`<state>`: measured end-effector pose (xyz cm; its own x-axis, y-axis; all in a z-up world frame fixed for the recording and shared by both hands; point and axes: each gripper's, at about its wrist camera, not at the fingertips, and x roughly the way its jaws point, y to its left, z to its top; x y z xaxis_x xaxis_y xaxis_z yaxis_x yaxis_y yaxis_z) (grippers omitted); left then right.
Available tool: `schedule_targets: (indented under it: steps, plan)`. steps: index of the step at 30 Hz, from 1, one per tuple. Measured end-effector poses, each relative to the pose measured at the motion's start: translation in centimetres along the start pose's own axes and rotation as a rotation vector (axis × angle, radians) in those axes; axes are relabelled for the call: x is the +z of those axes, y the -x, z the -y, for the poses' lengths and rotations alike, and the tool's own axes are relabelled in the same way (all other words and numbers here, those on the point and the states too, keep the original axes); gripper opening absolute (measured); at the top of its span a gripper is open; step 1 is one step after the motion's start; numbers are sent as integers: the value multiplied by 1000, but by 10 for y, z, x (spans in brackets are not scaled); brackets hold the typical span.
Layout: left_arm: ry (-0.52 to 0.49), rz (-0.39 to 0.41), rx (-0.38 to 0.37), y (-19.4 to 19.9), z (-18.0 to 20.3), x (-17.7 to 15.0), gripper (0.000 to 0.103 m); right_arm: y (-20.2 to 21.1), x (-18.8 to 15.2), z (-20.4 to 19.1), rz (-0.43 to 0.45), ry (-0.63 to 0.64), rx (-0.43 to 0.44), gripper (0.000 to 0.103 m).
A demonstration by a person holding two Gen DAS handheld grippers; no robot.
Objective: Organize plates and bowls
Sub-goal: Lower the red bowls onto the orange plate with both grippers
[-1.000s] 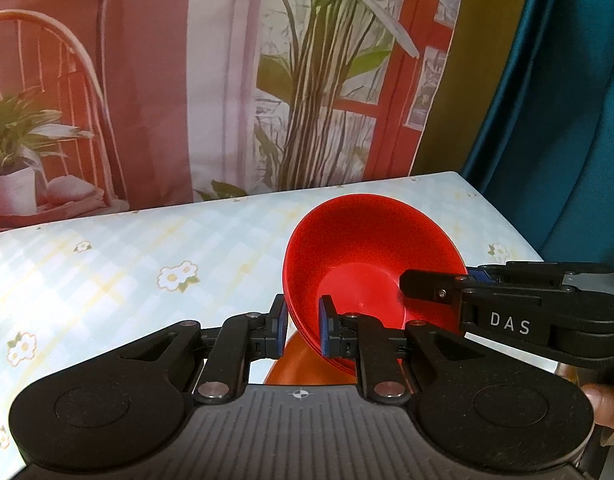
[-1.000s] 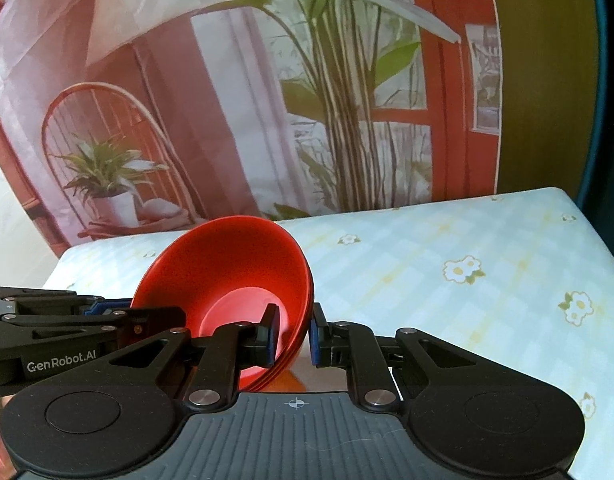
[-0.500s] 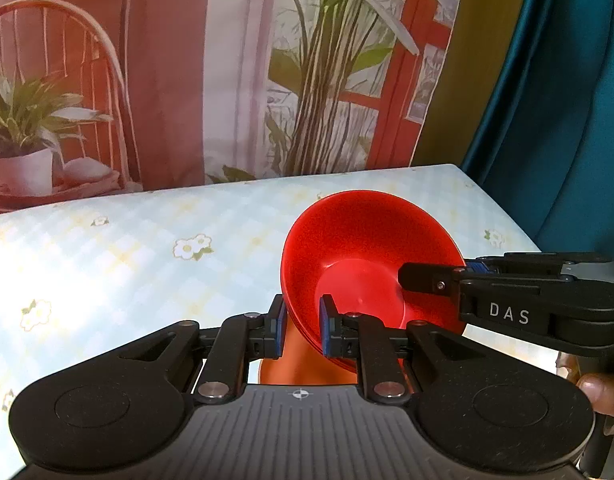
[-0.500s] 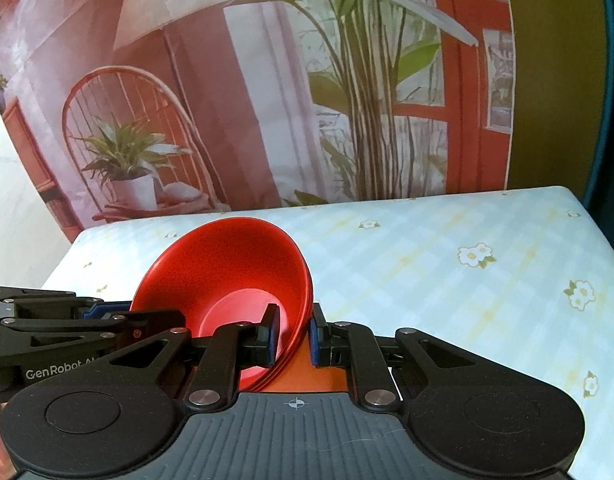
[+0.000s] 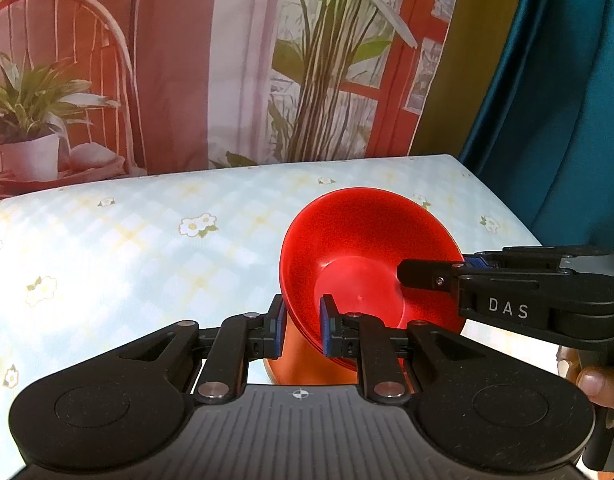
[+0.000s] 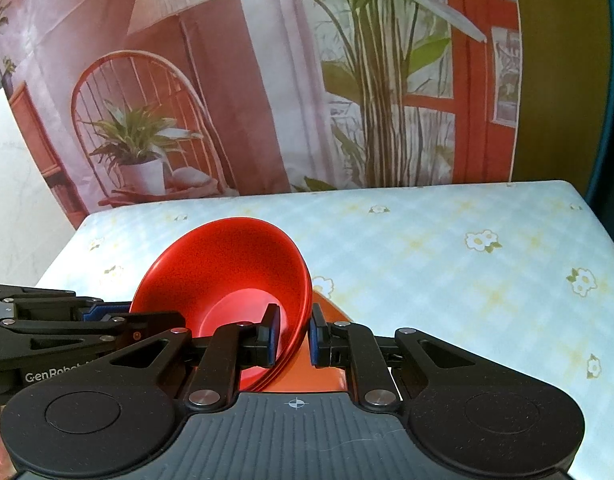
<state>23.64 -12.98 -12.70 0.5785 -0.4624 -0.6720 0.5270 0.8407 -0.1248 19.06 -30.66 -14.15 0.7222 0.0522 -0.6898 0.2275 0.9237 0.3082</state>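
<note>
Both grippers pinch one red bowl over an orange piece on the worktop.

Nearest the left camera, the left gripper (image 5: 301,322) has its jaws pinching the bowl (image 5: 367,256) at its near-left rim; the right gripper (image 6: 292,334) pinches the opposite rim, jaws closed on the wall. The bowl hangs tilted between them, and its edge looks layered, so it may be a nested stack. Just under it shows an orange piece (image 6: 327,360), perhaps a plate or another bowl; contact cannot be told. Beyond lies the flowered worktop (image 6: 447,264), then a printed backdrop (image 6: 267,80). The step appears to be carrying or setting down; next would be levelling and lowering it evenly, both jaws releasing together.
</note>
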Motion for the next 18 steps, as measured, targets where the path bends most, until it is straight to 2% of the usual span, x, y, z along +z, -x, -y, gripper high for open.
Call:
schedule_targets:
  steps: [18]
  plan:
    - [1, -53, -24, -11, 2, -19, 19, -8, -23, 3, -44, 13, -21, 13]
